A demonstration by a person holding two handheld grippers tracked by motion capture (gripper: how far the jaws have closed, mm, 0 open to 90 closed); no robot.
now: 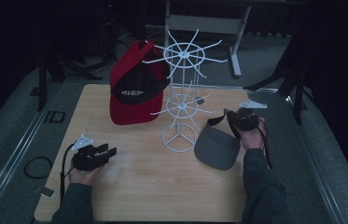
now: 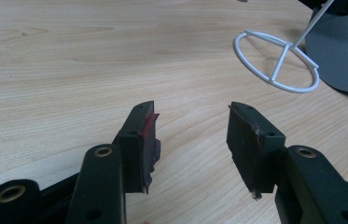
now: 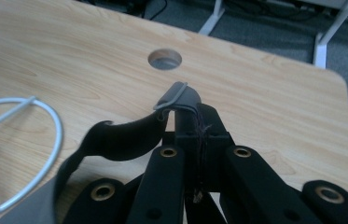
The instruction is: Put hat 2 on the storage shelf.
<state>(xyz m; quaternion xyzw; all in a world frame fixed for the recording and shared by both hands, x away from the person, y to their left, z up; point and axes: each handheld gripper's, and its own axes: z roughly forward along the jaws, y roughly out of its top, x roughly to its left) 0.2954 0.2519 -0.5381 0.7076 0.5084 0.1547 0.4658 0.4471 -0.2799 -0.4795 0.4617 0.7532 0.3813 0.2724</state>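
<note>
visor [image 1: 217, 147]: on tabletop [image 1: 134, 177] beside rack [image 1: 179, 100]; looks light, floppy strap, stiffer brim
right tool [image 1: 242, 117]: clamped on strap [image 3: 129, 135], decent hold spot
left tool [image 1: 108, 151]: jaws apart, empty

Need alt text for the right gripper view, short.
The right tool is shut on the grey visor's strap, with its wire buckle just past the tips. Behind lie the wooden table, with a round hole, and the white rack's ring base at left.
</note>
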